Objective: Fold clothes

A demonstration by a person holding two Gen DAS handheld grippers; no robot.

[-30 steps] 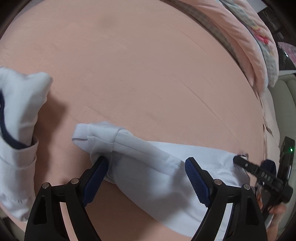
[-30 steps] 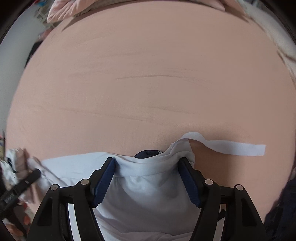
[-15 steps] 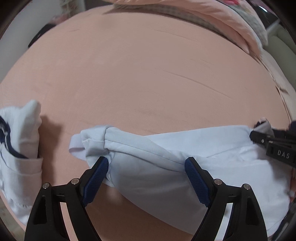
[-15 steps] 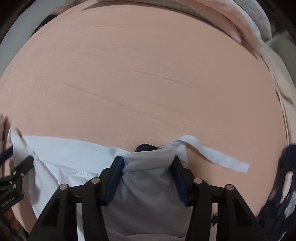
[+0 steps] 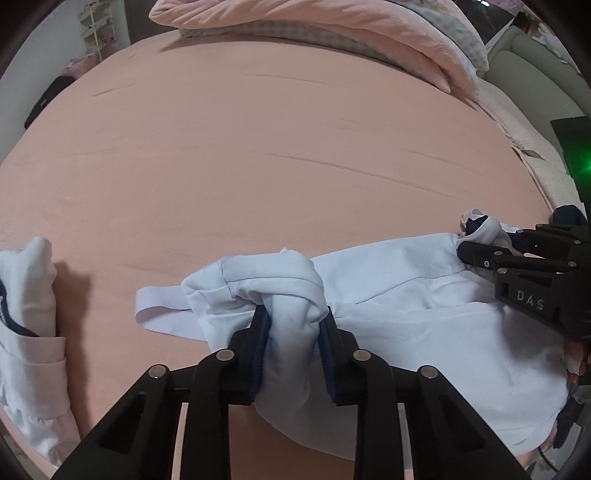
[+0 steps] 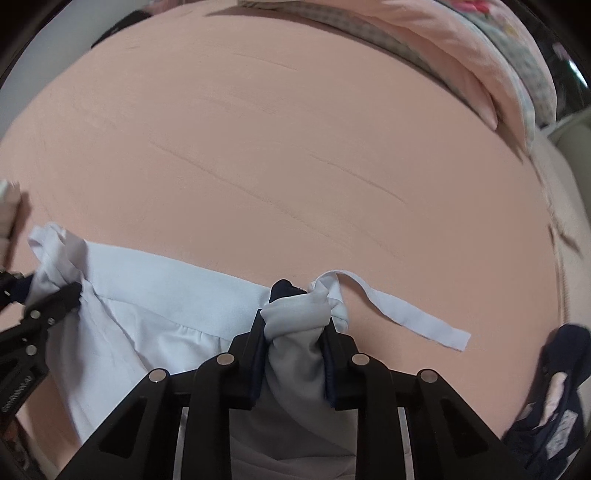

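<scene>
A pale blue garment (image 5: 424,306) lies stretched across the near part of a pink bed (image 5: 258,158). My left gripper (image 5: 293,321) is closing on the garment's bunched left end, with cloth squeezed between its blue pads. A flat strap (image 5: 159,306) trails out to the left of that bunch. In the right wrist view my right gripper (image 6: 295,328) is closing on the garment's (image 6: 166,295) other bunched end, where a dark blue trim pokes out. A second strap (image 6: 406,317) runs off to the right. Each gripper shows at the edge of the other's view.
A white garment with dark trim (image 5: 26,314) lies at the left edge of the bed. Folded pink bedding (image 5: 332,26) is stacked along the far side. A dark garment with a pink print (image 6: 554,391) lies at the near right.
Both grippers have gone from wide open around the garment's ends to pinching the bunched cloth. Both views have rolled, and the far bedding has come into sight.
</scene>
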